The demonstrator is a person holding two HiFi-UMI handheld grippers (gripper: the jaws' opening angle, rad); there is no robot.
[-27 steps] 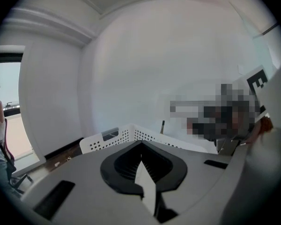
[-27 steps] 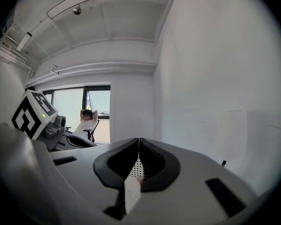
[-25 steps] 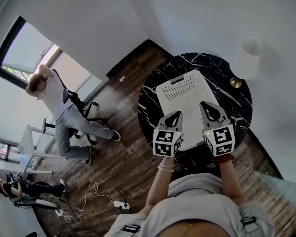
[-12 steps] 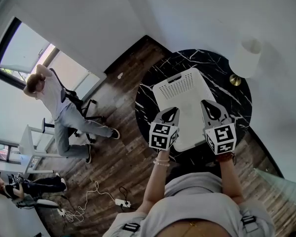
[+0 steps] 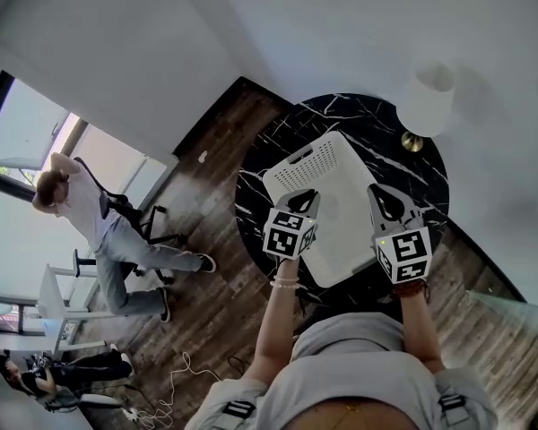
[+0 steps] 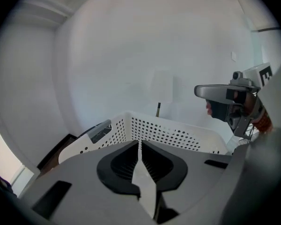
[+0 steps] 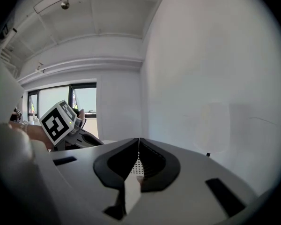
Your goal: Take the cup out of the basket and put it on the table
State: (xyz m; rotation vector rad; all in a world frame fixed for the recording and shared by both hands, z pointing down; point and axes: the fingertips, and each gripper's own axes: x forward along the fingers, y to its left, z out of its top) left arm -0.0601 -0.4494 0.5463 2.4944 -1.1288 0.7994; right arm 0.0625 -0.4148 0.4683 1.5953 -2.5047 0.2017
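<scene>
Approach step, by my reading. Left gripper (image 5: 303,202) and right gripper (image 5: 383,197) hovered above basket (image 5: 327,161) on table (image 5: 359,115), both jaws pressed together, empty. Cup not discernible beneath. Next: spread jaws, dip inside.

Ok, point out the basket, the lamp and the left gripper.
basket (image 5: 312,163): head view, on its perforated end wall.
lamp (image 5: 428,99): head view, on the white shade.
left gripper (image 6: 139,143): left gripper view, where its closed fingers meet.
</scene>
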